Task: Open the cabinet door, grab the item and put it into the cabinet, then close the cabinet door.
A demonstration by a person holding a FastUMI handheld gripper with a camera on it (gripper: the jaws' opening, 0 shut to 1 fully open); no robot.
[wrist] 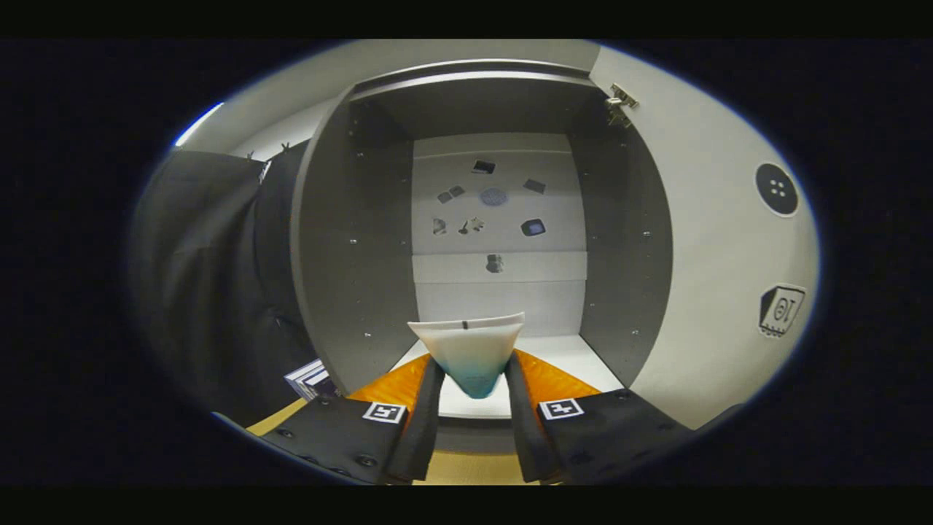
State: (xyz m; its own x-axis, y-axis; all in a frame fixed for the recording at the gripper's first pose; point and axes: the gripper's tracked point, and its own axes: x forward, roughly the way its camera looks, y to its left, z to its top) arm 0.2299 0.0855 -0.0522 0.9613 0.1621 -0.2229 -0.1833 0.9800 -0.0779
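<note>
Black drape; pale wall

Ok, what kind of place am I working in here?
Likely a staged test booth, not a home: an open cabinet with small printed stickers on its back panel, and black cloth hung beside it. The gripper holds a cone-shaped cup at the cabinet's opening.

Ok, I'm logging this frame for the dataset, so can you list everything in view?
cabinet: one, grey walls, pale back panel, open ahead of the fingers.
cabinet door: one, white, swung open on the right.
hinge: one, metal, at the door's top corner.
stickers: several, dark, on the back panel.
cup: one, white fading to teal, between the fingers.
black cloth: one, left of the cabinet.
gripper: one, both fingers pressing the cup.
</note>
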